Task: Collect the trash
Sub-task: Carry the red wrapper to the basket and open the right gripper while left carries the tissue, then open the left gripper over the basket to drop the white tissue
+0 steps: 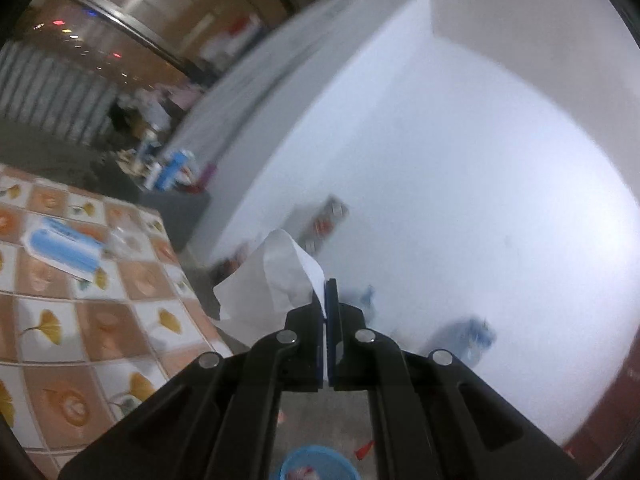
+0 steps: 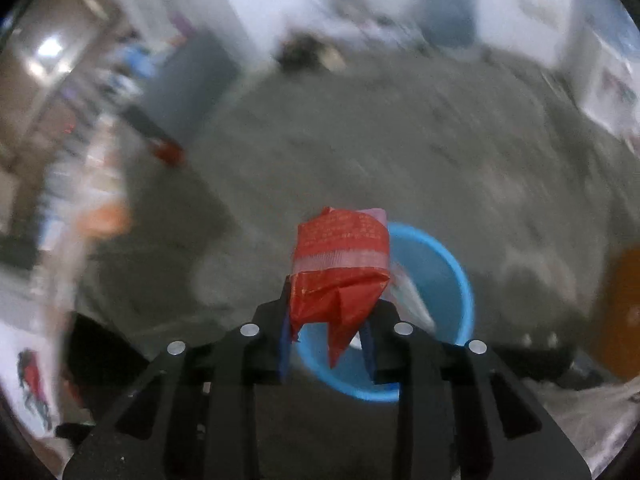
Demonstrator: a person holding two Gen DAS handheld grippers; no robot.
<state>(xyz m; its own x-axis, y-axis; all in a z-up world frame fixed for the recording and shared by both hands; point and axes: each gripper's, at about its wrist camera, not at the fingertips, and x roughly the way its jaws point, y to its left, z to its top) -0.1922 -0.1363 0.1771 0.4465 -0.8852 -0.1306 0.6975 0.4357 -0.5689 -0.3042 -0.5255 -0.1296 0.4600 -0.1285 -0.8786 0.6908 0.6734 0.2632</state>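
Observation:
My left gripper (image 1: 325, 300) is shut on a white sheet of paper (image 1: 272, 280), held in the air beside the tiled table (image 1: 80, 320). A blue trash bin (image 1: 318, 462) shows far below it at the bottom edge. My right gripper (image 2: 326, 320) is shut on a crumpled red wrapper (image 2: 340, 268), held above the blue trash bin (image 2: 444, 276) that stands on the grey floor. Some pale trash lies inside the bin.
A blue and white packet (image 1: 64, 246) lies on the tiled table. A small red scrap (image 1: 366, 449) lies on the floor by the bin. A white wall, a blue water jug (image 1: 466, 340) and a cluttered grey cabinet (image 1: 172, 200) stand beyond. An orange object (image 2: 622, 312) is at the right.

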